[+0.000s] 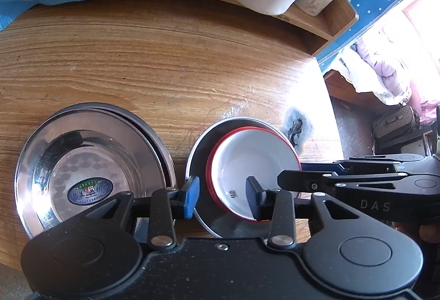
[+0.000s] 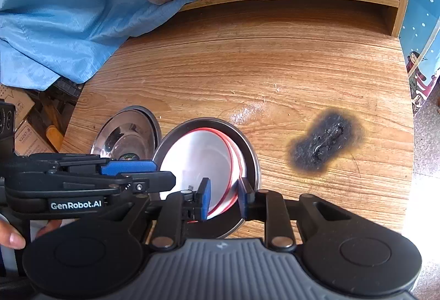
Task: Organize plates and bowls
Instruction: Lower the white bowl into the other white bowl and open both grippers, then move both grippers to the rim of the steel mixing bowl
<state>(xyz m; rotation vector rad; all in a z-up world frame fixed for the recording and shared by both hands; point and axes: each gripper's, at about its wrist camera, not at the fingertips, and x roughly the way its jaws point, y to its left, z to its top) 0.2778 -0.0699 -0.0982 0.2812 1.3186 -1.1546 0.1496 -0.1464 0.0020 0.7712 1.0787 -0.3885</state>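
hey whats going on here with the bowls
A person is sorting dishes on a wooden table with two grippers. The left hand-held gripper and right hand-held gripper each straddle the rim of the red-rimmed white bowl, jaws open, not pinching. It sits nested in a steel plate. A steel bowl sits beside it.

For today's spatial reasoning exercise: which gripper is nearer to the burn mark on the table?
Right. The right gripper straddles the red-rimmed bowl's rim on the side facing the burn mark; the left gripper straddles the opposite rim, farther away.
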